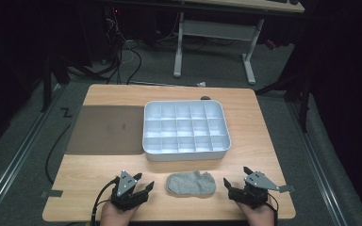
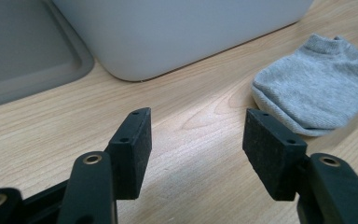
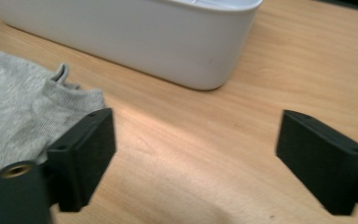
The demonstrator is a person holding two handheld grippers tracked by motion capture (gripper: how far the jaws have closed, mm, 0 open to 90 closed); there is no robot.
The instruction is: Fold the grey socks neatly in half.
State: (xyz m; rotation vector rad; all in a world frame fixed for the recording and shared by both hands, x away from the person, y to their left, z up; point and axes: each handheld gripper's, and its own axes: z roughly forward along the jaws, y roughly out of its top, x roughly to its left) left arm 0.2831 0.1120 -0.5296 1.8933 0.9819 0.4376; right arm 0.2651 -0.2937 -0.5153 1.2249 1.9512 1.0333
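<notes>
A wooden table (image 1: 264,141) stands on grey carpet in a dark room, a white desk frame (image 1: 214,33) behind it. A grey mat (image 1: 103,129) lies just beside a white divided tray (image 1: 186,153), its compartments bare. The grey sock (image 1: 191,183) lies flat near the front edge, between the left gripper (image 1: 143,182) and right gripper (image 1: 235,179). Both sets of jaws stand apart, holding nothing.

Table brightly lit, surroundings dark — close-ups soft
</notes>
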